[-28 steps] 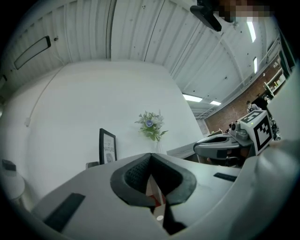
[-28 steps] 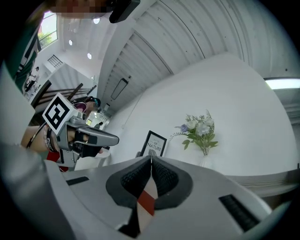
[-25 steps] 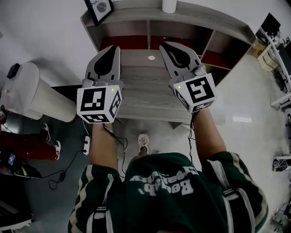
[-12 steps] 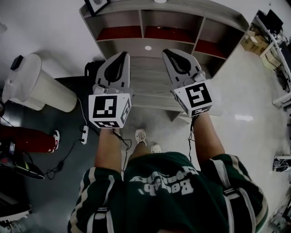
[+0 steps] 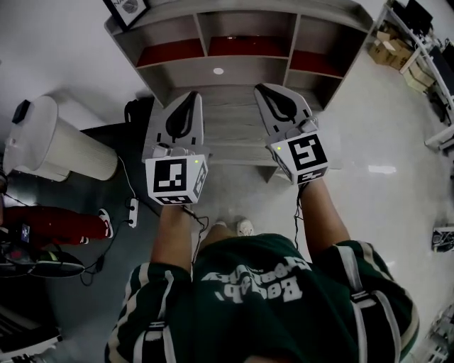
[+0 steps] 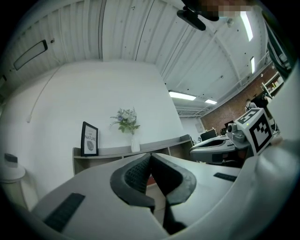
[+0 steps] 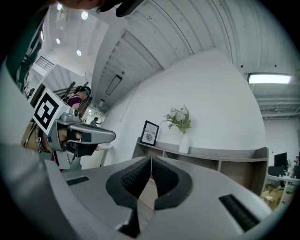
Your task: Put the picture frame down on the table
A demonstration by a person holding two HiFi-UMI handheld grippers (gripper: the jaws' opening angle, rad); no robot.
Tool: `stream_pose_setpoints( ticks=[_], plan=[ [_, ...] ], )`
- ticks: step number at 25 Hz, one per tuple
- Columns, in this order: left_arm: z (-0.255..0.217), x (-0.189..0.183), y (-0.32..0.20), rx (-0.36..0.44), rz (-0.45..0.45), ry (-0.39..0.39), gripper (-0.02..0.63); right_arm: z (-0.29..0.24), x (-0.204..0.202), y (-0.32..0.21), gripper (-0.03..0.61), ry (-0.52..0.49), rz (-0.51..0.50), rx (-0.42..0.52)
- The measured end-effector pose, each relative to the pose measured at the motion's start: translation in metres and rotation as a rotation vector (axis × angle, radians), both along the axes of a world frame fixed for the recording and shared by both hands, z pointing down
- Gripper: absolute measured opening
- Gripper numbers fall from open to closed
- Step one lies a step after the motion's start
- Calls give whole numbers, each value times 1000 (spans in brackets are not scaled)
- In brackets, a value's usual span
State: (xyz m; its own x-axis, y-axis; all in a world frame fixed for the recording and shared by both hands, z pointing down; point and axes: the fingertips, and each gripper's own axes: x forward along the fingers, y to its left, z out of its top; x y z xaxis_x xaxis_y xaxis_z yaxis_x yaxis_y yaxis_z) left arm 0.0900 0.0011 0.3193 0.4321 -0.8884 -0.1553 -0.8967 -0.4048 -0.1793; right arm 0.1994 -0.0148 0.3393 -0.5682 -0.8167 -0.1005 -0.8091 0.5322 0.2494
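The black picture frame [image 5: 126, 8] stands upright at the left end of the grey shelf unit's top [image 5: 284, 7]. It shows again as the picture frame [image 6: 89, 139] in the left gripper view and the picture frame [image 7: 150, 132] in the right gripper view, well beyond both sets of jaws. A low grey wooden table [image 5: 234, 135] lies under the grippers in front of the shelf. My left gripper [image 5: 190, 96] and right gripper [image 5: 264, 88] are side by side over it, both shut and holding nothing. The left gripper [image 6: 150, 158] and right gripper [image 7: 151, 161] show their jaws pressed together.
A white vase with flowers [image 6: 127, 126] stands on the shelf top right of the frame. A white ribbed cylinder [image 5: 53, 145] stands at the left, with a power strip and cables [image 5: 133, 208] on the floor. A person's red trousers [image 5: 57, 223] show far left. Boxes [image 5: 389, 48] sit far right.
The shelf unit and table have slid up and away in the head view as I step back. Both grippers stay shut and empty, side by side.
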Motion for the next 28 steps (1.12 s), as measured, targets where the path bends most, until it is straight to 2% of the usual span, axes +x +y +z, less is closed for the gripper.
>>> stream_pose_setpoints(
  ticks=[5, 9, 15, 20, 28],
  plan=[
    [2, 1, -2, -19, 42, 54, 18, 8, 1, 1, 34, -33, 0, -20],
    [2, -1, 0, -6, 14, 11, 18, 6, -1, 2, 34, -18, 2, -13],
    [-1, -3, 2, -13, 13, 16, 18, 4, -2, 3, 34, -14, -11, -18],
    [-4, 5, 5, 1, 27, -11, 18, -1, -4, 7, 34, -9, -12, -1],
    [-9, 8, 10, 2, 61, 16, 18, -4, -1, 11, 35, -8, 4, 6]
  ],
)
